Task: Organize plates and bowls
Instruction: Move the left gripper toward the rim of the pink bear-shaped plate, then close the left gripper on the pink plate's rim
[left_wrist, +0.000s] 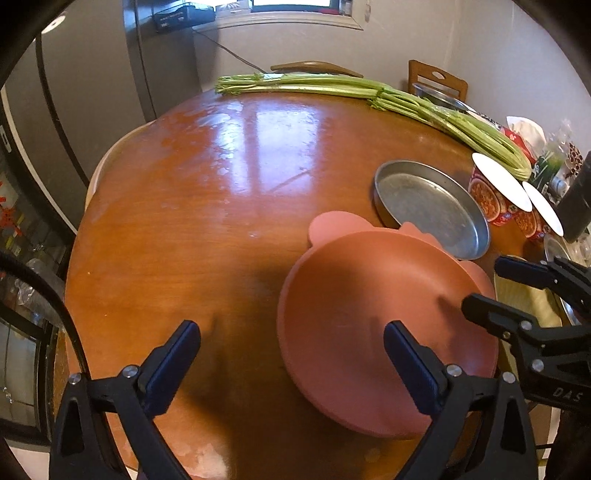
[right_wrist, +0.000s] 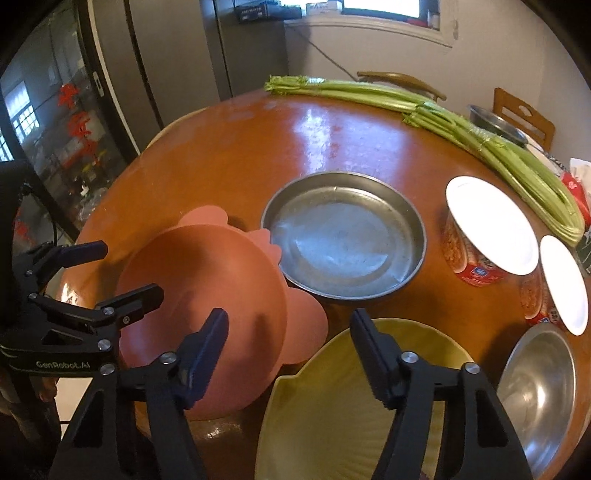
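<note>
**Both tools hover over plates at the near rim of the round surface**

The right tool (right_wrist: 290, 334) hangs nearest in its own view, its jaws spread with nothing pinched between them: the left finger is over the gap beside the pink plate (right_wrist: 201, 317), the right finger over the far rim of the yellow-green plate (right_wrist: 332, 413). That yellow-green plate lies at the near edge of the surface (right_wrist: 221, 155), its scalloped rim just beside the pink one.

The left tool (left_wrist: 291, 343) also stands spread and empty. Its left finger is above bare wood, its right finger above the pink plate's hollow. The pink plate, with rounded ear-like tabs on its rim, lies close to the near edge; its far tab touches or overlaps the rim of the shallow metal pan (right_wrist: 343, 234), though which of the two I cannot tell.

To the right stand two paper-lidded cups (right_wrist: 491, 229), close together, and a steel bowl (right_wrist: 543, 391) sits by the right-hand edge. Long celery stalks (right_wrist: 443, 110) run along the far rim, with another metal bowl (right_wrist: 496, 123) behind them.

The widest open room is the left and middle of the surface, bare polished wood out to the far-left rim. The right side is crowded, with narrow gaps between the pan, cups and bowl.
</note>
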